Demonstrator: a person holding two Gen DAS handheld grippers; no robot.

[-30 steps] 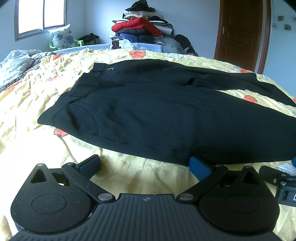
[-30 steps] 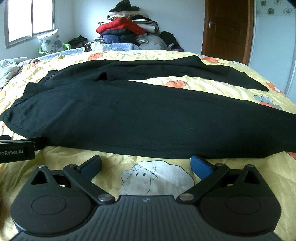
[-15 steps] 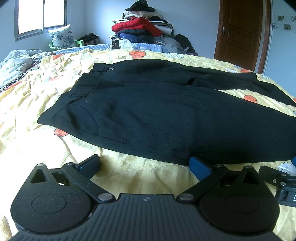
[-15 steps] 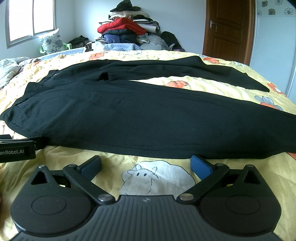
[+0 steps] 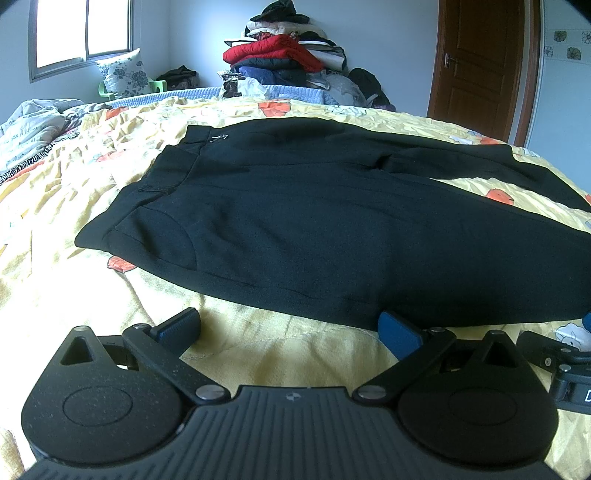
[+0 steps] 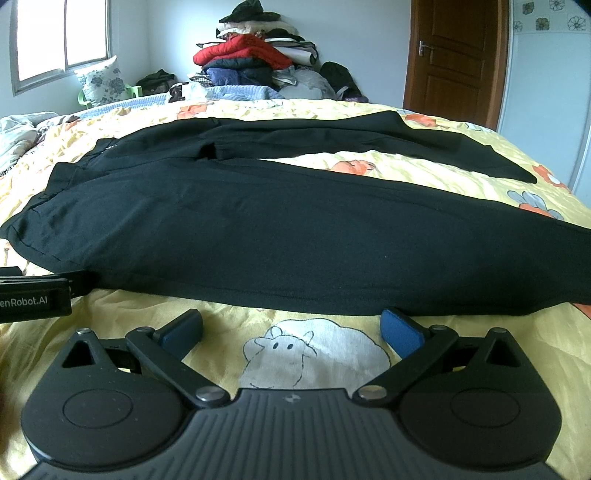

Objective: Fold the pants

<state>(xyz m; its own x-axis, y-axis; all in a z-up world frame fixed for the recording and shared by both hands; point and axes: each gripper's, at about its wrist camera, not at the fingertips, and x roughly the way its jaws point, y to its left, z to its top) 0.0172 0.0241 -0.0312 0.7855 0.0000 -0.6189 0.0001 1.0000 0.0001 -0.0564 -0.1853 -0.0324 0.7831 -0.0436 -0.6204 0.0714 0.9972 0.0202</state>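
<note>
Your left tool (image 5: 289, 328) sits low over the bed (image 5: 66, 295) with its two blue-padded fingers (image 5: 399, 332) spread wide and nothing between them. The right-hand pad lies just at the near hem of the pants (image 5: 314, 229); the left-hand pad is over bare sheet, clear of the cloth. Your right tool (image 6: 291, 330) is spread the same way, empty, with a white sheep print (image 6: 314, 350) on the yellow sheet showing between its fingers. Its right-hand pad is just at the edge of the black cloth too.

The pants lie flat and unfolded across the bed, right in front of both tools. From the left wrist view, the waistband is at the left with a small metal clasp (image 5: 218, 137) at its far corner, and the two legs run off to the right, parting at the crotch with a wedge of yellow sheet between them. The near leg stretches across the front of both views; the far leg (image 6: 369, 136) angles away toward the door (image 6: 454, 55).

Each tool shows at the side of the other's view, so the two are near each other along the near hem. Behind the bed a pile of clothes (image 5: 284, 55) stands against the wall, with a floral pillow (image 5: 123, 72) under the window (image 5: 81, 33).
</note>
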